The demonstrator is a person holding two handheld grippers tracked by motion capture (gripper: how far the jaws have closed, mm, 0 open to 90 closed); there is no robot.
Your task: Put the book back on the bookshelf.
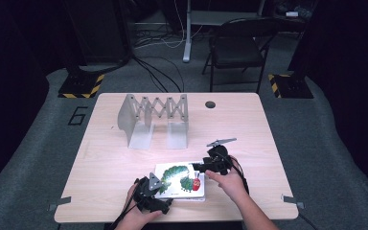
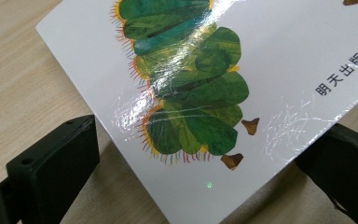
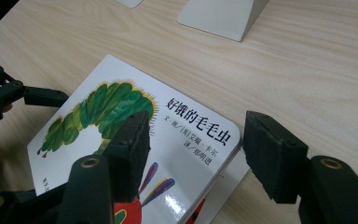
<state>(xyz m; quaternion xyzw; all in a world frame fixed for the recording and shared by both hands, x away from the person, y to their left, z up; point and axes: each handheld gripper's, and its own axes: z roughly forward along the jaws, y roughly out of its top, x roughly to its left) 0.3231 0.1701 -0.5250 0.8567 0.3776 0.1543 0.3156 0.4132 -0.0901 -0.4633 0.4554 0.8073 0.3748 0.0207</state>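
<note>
High view: the caterpillar picture book lies flat, the left gripper at its seven o'clock corner, jaws apart around it. The right gripper, jaws apart, straddles its two o'clock corner. An expanding metal rack stands at twelve o'clock.

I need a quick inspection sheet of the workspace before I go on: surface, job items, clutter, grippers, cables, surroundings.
Surface: light wooden table, with a dark round hole near the far edge.
Job's things: white glossy caterpillar picture book lying flat near the front edge, with a second book edge beneath it.
Clutter: grey metal expandable book rack standing behind the book.
Grippers: left gripper straddles a book corner, jaws open; right gripper is over the book's other end, jaws apart, not pressing.
Cables: black cable trails from the right gripper; cables on the floor.
Surroundings: black folding chair, grey carpet.
</note>
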